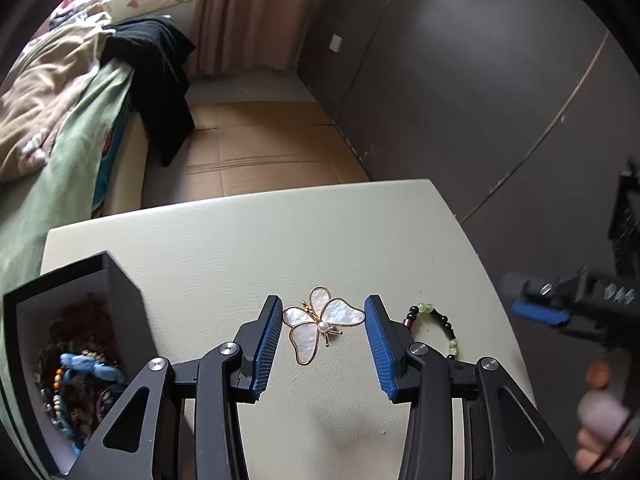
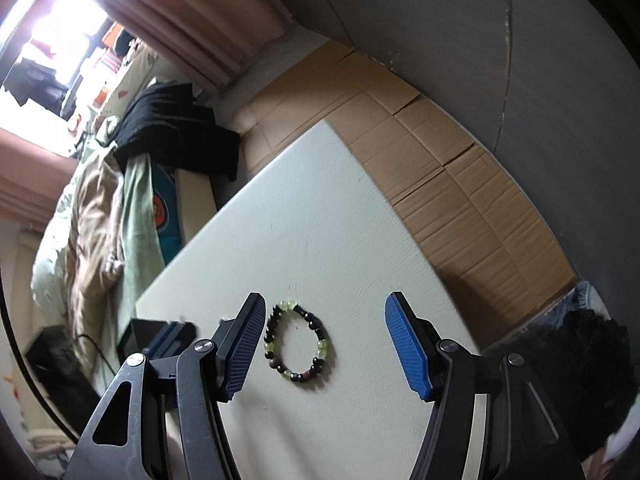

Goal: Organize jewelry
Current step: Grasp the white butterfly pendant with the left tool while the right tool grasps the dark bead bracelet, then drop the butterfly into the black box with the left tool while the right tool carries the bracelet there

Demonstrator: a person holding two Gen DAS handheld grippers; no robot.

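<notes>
1. A butterfly brooch [image 1: 322, 322] of pearly shell with gold edging lies flat on the cream desk [image 1: 280, 240], toward its near edge and about midway along it.
2. The left hand-held gripper [image 1: 324, 320] is spread wide, its blue-padded fingers [image 1: 266, 344] standing on either side of the brooch without touching it.
3. A beaded bracelet [image 2: 298, 342] of dark and pale green beads lies flat on the desk just beside the brooch, closer to the desk's right edge.
4. The right hand-held gripper [image 2: 324, 332] is also spread wide and holds nothing; the bracelet sits between its fingers, nearer the left one, apart from both.
5. In the left wrist view the right gripper shows blurred past the desk's right edge.
6. A dark open box [image 1: 120, 292] stands at the desk's near left corner, holding a tangle of beads and blue pieces [image 1: 86, 364].
7. Beyond the desk's far edge, flattened cardboard [image 1: 260, 152] covers the floor.
8. Past the left edge stands a bed [image 1: 60, 120] with rumpled covers and a black garment [image 1: 160, 76].
</notes>
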